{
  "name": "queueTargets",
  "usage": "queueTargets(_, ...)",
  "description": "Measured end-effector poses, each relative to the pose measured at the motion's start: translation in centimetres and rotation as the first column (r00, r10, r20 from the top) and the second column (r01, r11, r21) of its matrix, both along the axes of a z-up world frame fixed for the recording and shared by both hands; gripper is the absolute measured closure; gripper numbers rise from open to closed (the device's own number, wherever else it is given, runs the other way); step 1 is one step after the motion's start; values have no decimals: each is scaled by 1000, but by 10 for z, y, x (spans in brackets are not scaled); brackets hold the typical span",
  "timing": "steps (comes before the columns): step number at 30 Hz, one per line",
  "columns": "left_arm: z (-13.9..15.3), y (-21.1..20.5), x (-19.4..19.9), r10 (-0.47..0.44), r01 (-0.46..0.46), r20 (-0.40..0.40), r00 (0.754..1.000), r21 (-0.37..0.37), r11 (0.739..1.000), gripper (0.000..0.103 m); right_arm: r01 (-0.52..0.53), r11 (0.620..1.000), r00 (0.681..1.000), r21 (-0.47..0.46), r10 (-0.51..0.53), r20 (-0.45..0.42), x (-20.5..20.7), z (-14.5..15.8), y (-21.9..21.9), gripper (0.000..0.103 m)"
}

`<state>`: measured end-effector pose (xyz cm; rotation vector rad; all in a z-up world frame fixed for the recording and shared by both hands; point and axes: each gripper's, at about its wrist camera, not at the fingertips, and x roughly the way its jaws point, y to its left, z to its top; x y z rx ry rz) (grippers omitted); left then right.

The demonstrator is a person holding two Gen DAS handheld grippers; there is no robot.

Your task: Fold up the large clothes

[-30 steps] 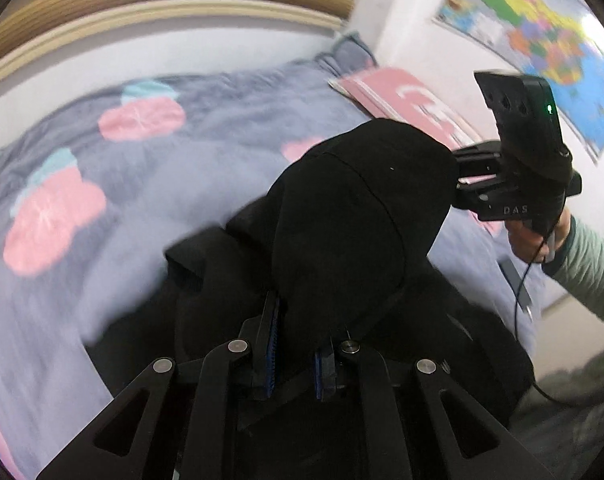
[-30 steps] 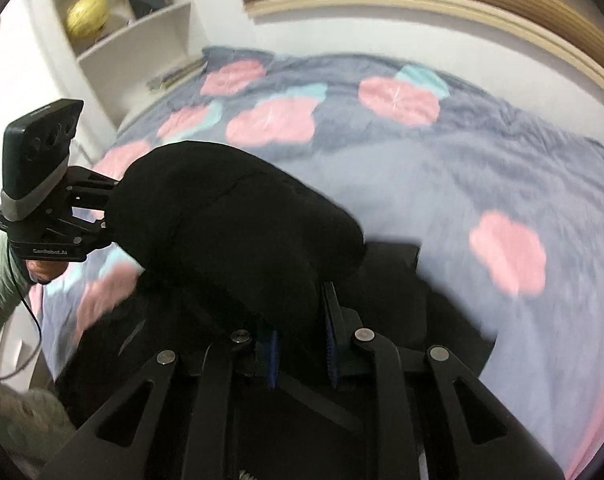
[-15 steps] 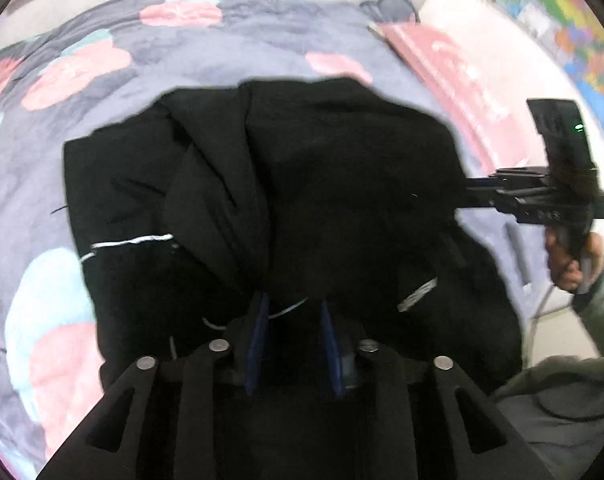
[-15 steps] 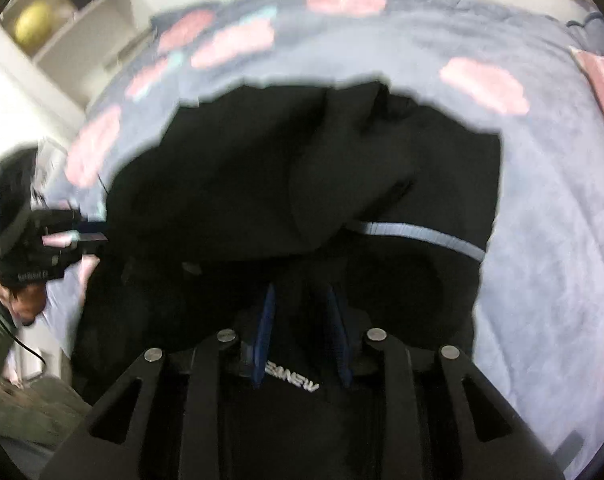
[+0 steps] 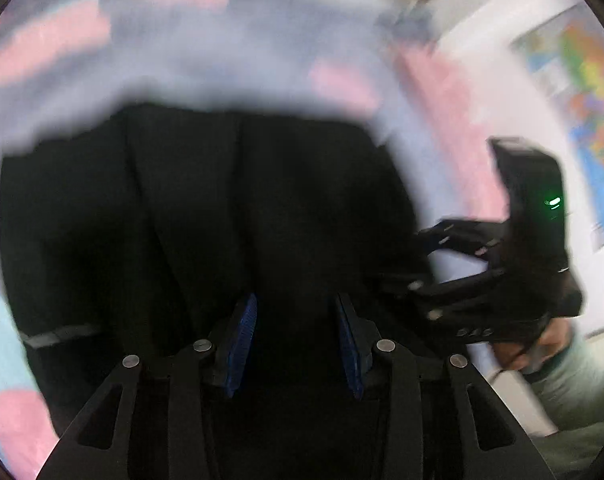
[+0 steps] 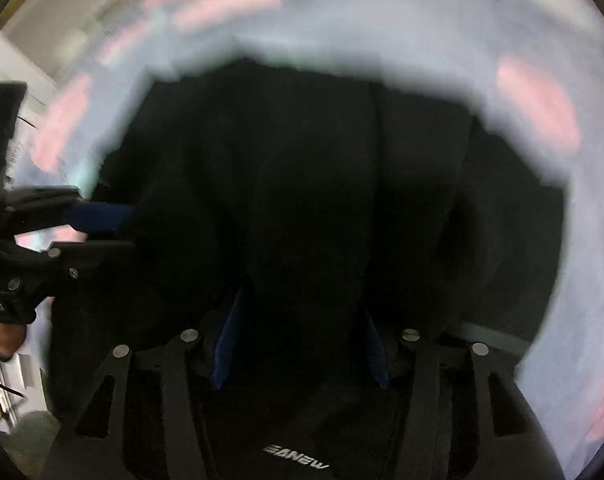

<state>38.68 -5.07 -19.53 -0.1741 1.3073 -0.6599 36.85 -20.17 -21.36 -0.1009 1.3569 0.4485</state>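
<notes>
The big black cloth garment [image 5: 238,216] lies spread on the grey bed cover with pink flowers [image 5: 262,48], its folds running away from both cameras. The left gripper [image 5: 298,340] is wide open around cloth. Only the left view shows the colourful wall map [image 5: 585,92]. The right gripper [image 6: 298,344] is wide open too. Only its view shows silver letters [image 6: 296,456].

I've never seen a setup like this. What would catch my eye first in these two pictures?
A big black garment fills the middle of both views, spread over a grey bedspread with pink flower shapes. The left gripper and right gripper each show blue-padded fingers spread apart over the cloth. At the right edge of the left view, a bright wall map hangs behind the other handheld gripper.
</notes>
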Motion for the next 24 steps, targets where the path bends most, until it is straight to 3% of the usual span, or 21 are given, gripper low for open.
queueTargets(1, -24, -6, -4, -24, 25, -20, 1000, 61, 998, 62, 18, 999, 1000, 26, -18, 6, -1, -10, -4, 46)
queueTargets(4, -27, -8, -14, -3, 1, 29, 1000, 73, 997, 62, 62, 997, 997, 49, -64, 39, -6, -10, -10, 46)
queueTargets(8, -4, 9, -15, 52, -51, 33, 998, -21, 998, 62, 46, 998, 996, 53, -50, 72, -10, 13, -11, 46)
queueTargets(12, 33, 29, -33, 63, -53, 95, 994, -109, 993, 62, 18, 991, 988, 132, -37, 147, -35, 63, -19, 45)
queueTargets(13, 38, 34, -39, 54, -40, 86, 995, -156, 987, 61, 10, 989, 985, 146, -35, 167, -40, 73, -20, 45)
queueTargets(15, 34, 36, -46, 37, -26, 54, 998, -180, 983, 60, -2, 990, 983, 144, -24, 181, -46, 77, -20, 45)
queueTargets(17, 14, 29, -49, 31, -29, 21, 999, -101, 994, 60, -7, 994, 988, 106, -9, 155, -47, 61, -14, 45)
queueTargets(19, -19, 20, -44, 57, -56, -38, 998, 23, 998, 60, 1, 1000, 996, 26, -4, 93, -44, 24, -2, 45)
queueTargets(21, -36, 18, -41, 89, -87, -84, 992, 36, 996, 60, 27, 999, 1000, -25, -27, 7, -41, -6, 4, 45)
queueTargets(24, -20, 15, -48, 100, -96, -49, 994, 71, 993, 60, 86, 996, 996, 26, -87, 12, -45, 6, -5, 45)
